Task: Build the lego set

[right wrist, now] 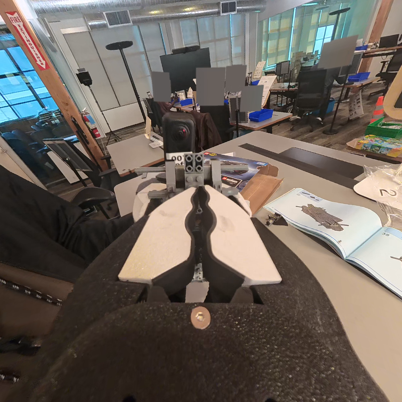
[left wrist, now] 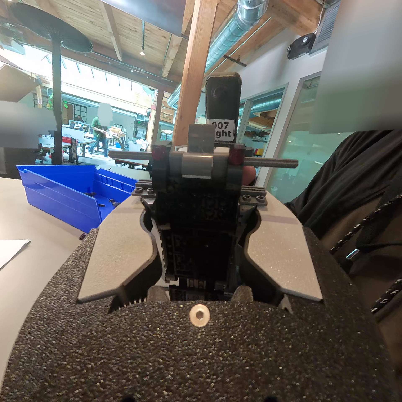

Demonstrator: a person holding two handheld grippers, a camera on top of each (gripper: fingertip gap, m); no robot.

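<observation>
A black and grey brick model [left wrist: 195, 217] with a long grey axle [left wrist: 130, 154] and two dark red parts is up in the air above the table. My left gripper [left wrist: 201, 206] is spread wide, and both fingers [left wrist: 121, 250] press on the model's sides. From the right wrist view, the left gripper's pale fingers [right wrist: 141, 202] flank the model [right wrist: 191, 174]. My right gripper [right wrist: 199, 190] is shut, its tips together against the model's upper end, below a small grey studded plate [right wrist: 193, 178]. A dark grey studded piece [right wrist: 193, 162] stands on top. The right gripper's camera [left wrist: 224, 97] rises behind the model.
A blue bin [left wrist: 65, 191] with small dark parts sits on the table at the left, with a white sheet [left wrist: 10, 250] nearby. An open instruction booklet [right wrist: 326, 224], a flattened box [right wrist: 239, 171], a small dark brick part [right wrist: 275, 219] and plastic bags [right wrist: 382, 180] lie to the right. A person's dark jacket [left wrist: 348, 185] is close by. My two grippers' fingertips are within a few centimetres of each other.
</observation>
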